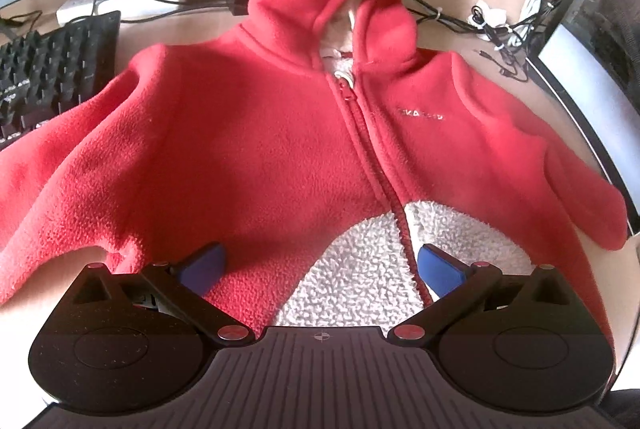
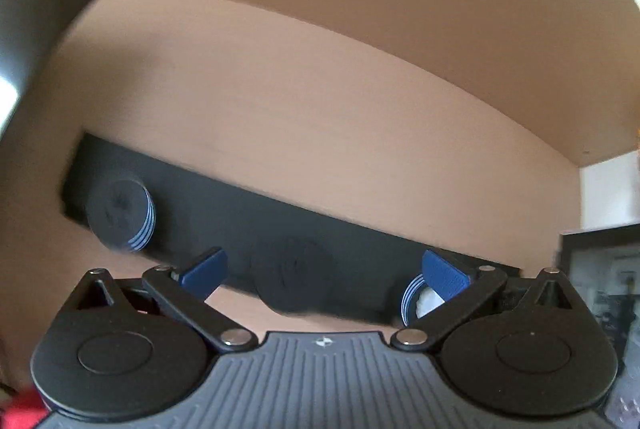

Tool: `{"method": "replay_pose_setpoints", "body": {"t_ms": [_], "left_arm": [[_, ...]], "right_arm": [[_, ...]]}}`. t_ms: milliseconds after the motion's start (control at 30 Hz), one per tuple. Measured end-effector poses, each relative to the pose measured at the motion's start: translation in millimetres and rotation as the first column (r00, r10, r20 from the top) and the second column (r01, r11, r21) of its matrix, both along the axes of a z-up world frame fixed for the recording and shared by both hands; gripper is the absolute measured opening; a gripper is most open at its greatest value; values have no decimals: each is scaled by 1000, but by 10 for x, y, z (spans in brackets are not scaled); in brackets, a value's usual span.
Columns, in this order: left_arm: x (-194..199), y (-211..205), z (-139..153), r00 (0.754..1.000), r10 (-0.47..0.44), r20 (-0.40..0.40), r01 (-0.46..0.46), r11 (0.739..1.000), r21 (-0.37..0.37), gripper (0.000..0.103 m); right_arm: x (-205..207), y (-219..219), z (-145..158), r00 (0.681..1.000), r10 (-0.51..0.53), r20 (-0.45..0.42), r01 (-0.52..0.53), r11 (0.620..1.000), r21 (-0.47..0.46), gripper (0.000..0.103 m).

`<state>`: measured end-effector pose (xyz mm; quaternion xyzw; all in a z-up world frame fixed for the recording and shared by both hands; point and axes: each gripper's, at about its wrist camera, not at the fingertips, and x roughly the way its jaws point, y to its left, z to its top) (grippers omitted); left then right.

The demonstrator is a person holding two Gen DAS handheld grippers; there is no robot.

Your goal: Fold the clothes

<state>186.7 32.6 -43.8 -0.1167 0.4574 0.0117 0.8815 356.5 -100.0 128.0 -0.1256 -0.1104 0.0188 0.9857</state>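
Note:
A red fleece hoodie [image 1: 256, 133] with a zip front lies spread face up on the tan table, hood at the far end, both sleeves out to the sides. A patch of its white fuzzy lining [image 1: 360, 269] shows at the near hem, right of the zip. My left gripper [image 1: 322, 265] hangs open just over that hem, blue pads either side of the zip's lower end, holding nothing. My right gripper [image 2: 324, 271] is open and empty, turned away from the hoodie toward a tan surface with a black bar [image 2: 280, 229]. A scrap of red cloth [image 2: 20, 411] shows at that view's bottom left corner.
A black keyboard [image 1: 52, 73] lies left of the hoodie, its sleeve reaching toward it. Cables [image 1: 496, 25] and a white power strip [image 1: 120, 3] lie behind the hood. The table edge [image 1: 580, 101] curves down the right. Round black discs [image 2: 120, 215] sit on the black bar.

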Motion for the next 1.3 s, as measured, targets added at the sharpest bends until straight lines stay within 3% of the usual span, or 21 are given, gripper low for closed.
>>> {"method": "replay_pose_setpoints", "body": {"t_ms": [67, 133, 167, 233, 267, 333, 367, 433, 533, 567, 600, 667, 700, 767, 800, 867, 900, 1033, 1100, 1200, 1300], "left_arm": [[0, -10, -3, 1000, 2, 1, -2, 1000, 6, 103], [-1, -21, -6, 1000, 4, 3, -4, 1000, 12, 103], [-1, -26, -7, 1000, 5, 4, -5, 1000, 15, 103], [-1, -36, -10, 1000, 7, 5, -7, 1000, 21, 103], [-1, -41, -12, 1000, 8, 6, -8, 1000, 24, 103], [1, -58, -16, 1000, 8, 7, -8, 999, 34, 103], [2, -74, -20, 1000, 6, 8, -7, 999, 45, 103], [-1, -101, -30, 1000, 2, 10, -2, 998, 65, 103], [-7, -135, -46, 1000, -7, 15, 6, 996, 93, 103], [-9, -143, -50, 1000, -12, 16, 10, 995, 101, 103], [-11, -150, -54, 1000, -15, 16, 14, 994, 107, 103], [-18, -151, -57, 1000, -19, 17, 17, 994, 111, 103], [-23, -146, -57, 1000, -18, 20, 16, 994, 109, 103], [-31, -140, -60, 1000, -17, 24, 14, 994, 107, 103], [-36, -138, -62, 1000, -16, 27, 13, 994, 106, 103], [-40, -136, -66, 999, -16, 31, 12, 994, 107, 103], [-37, -139, -67, 999, -16, 31, 12, 994, 109, 103], [-32, -106, -65, 999, -15, 40, 11, 995, 97, 103], [-22, -78, -67, 999, -16, 47, 12, 996, 87, 103], [23, -31, -72, 998, -25, 57, 20, 996, 87, 103], [67, 28, -55, 998, -22, 60, 18, 998, 65, 103]], "right_arm": [[116, -83, -39, 977, 106, -183, -96, 993, 64, 103], [278, -198, -135, 899, 229, -373, -174, 969, 175, 103], [365, -262, -193, 837, 300, -458, -206, 948, 245, 103], [609, -438, -405, 637, 529, -561, -263, 833, 487, 103], [726, -508, -511, 526, 633, -568, -264, 757, 598, 103], [874, -536, -678, 386, 743, -547, -238, 653, 719, 103], [913, -507, -723, 367, 758, -540, -246, 638, 729, 103], [950, -405, -755, 379, 752, -539, -306, 652, 694, 103], [1081, -189, -824, 310, 769, -560, -393, 639, 661, 103], [1102, -133, -840, 315, 763, -565, -411, 646, 643, 103], [1086, -95, -835, 354, 742, -570, -425, 670, 608, 103], [943, -55, -762, 518, 658, -547, -447, 753, 482, 103], [817, -62, -700, 615, 612, -498, -457, 790, 408, 103], [515, -125, -567, 761, 559, -329, -486, 827, 282, 103], [366, -149, -502, 811, 536, -236, -492, 842, 221, 103], [150, -128, -378, 849, 514, -123, -499, 857, 131, 103], [65, -123, -324, 858, 507, -82, -500, 861, 92, 103], [160, -272, -412, 815, 512, -270, -500, 858, 119, 103], [169, -264, -608, 769, 505, -393, -488, 860, 149, 103], [58, -365, -938, 671, 488, -558, -468, 863, 192, 103], [-176, -528, -1288, 590, 445, -674, -455, 872, 178, 103]]}}
